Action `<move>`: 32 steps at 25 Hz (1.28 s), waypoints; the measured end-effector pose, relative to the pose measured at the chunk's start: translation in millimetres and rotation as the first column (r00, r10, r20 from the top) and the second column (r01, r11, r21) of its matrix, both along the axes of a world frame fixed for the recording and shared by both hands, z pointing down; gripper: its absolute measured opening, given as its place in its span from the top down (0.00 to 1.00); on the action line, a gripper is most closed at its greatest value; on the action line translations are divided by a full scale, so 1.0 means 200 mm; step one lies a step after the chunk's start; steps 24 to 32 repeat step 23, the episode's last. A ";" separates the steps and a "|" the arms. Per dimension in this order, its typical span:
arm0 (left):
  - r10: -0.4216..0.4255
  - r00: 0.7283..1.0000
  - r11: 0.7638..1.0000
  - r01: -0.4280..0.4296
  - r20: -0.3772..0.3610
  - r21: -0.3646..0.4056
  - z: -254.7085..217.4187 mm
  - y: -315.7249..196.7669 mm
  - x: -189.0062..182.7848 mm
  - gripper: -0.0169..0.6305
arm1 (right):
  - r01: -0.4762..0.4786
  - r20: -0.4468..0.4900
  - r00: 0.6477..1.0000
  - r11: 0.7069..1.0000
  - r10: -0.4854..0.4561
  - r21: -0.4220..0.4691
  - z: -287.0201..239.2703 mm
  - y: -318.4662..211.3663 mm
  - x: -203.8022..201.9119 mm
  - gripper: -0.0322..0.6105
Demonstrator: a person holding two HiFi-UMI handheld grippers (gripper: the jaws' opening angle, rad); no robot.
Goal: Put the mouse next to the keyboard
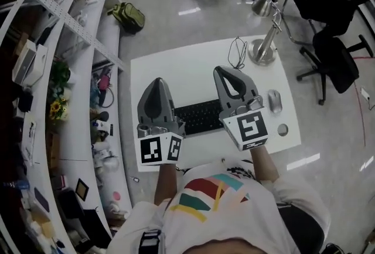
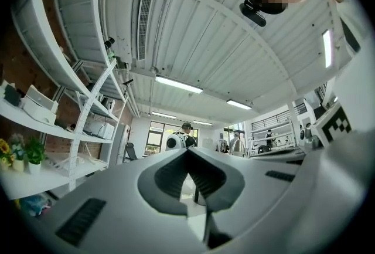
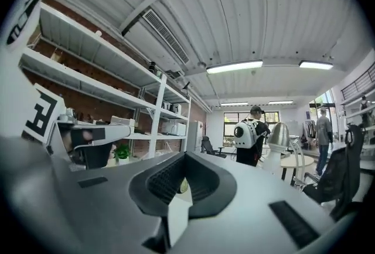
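Left hand-held gripper [image 1: 157, 81] and right hand-held gripper [image 1: 225, 71] were clenched empty; the oval silver-grey mouse [image 1: 274, 101] lay on the table [image 1: 176, 71] near the keyboard [image 1: 199, 117].

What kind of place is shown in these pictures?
Probably an office or lab workspace: a white desk with a keyboard and a desk lamp, office chairs beside it, and long wall shelves holding equipment and plants.

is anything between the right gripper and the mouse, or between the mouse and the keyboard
Nothing visible does. The mouse lies on bare table right of the keyboard, whose right end the right gripper hides in the head view. The lamp stands farther back and a small round object nearer, both off the path.
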State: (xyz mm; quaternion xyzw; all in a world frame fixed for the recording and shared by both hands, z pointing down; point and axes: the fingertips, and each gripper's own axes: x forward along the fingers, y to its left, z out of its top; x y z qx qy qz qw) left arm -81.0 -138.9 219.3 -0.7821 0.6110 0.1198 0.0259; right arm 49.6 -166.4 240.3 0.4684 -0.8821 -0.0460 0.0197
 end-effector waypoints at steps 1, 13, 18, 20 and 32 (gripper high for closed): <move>0.002 1.000 1.000 -0.002 0.006 0.009 -0.02 0.00 0.00 0.91 | 0.009 -0.005 1.000 1.000 -0.009 0.004 -0.01 0.01 -0.02 0.93; 0.045 0.998 0.999 -0.045 0.043 0.004 0.02 -0.01 0.03 0.91 | -0.076 -0.092 0.992 0.995 0.081 0.058 0.00 0.03 0.08 0.93; 0.039 0.998 0.999 -0.039 0.040 -0.003 0.03 -0.01 0.01 0.91 | -0.093 -0.082 0.992 0.994 0.097 0.050 0.00 0.05 0.11 0.93; 0.040 0.999 0.999 -0.040 0.037 0.001 0.03 -0.01 0.02 0.91 | -0.087 -0.086 0.992 0.995 0.091 0.048 0.01 0.06 0.11 0.93; 0.044 0.998 0.999 -0.044 0.037 0.011 0.02 -0.03 0.04 0.91 | -0.077 -0.096 0.992 0.996 0.081 0.049 0.02 0.06 0.11 0.93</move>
